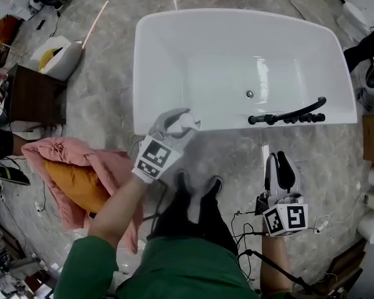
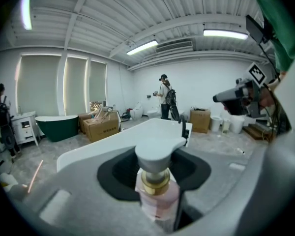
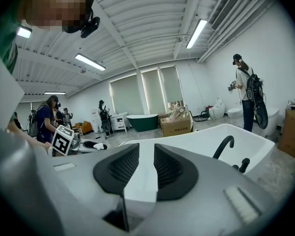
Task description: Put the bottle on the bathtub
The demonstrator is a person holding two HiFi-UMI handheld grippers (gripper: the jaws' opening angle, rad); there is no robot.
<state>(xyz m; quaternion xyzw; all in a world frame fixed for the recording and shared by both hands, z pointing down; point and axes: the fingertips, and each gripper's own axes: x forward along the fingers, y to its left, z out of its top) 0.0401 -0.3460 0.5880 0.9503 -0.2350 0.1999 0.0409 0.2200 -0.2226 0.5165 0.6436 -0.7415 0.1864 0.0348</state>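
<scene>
Pump bottle (image 2: 156,193), pink w/ gold collar, pinched btwn left gripper (image 1: 176,124) fingers, held at near rim of white bathtub (image 1: 237,36); right gripper (image 3: 139,173) fingers slightly apart, empty, just short of black faucet (image 1: 287,113).

- You're in a big, bare industrial hall, not a home. The white bathtub (image 1: 140,73) stands free on a marbled floor (image 1: 106,98), with cables (image 1: 243,220) lying loose on its near side.
- Above the tub there is a ribbed ceiling (image 3: 152,14) with strip lights (image 3: 195,33).
- Beyond the tub are cardboard boxes (image 3: 177,123) and a green bathtub (image 3: 143,121) under shaded windows (image 3: 160,90).
- Past its faucet end a person with a backpack (image 3: 246,90) stands beside toilets (image 3: 234,113).
</scene>
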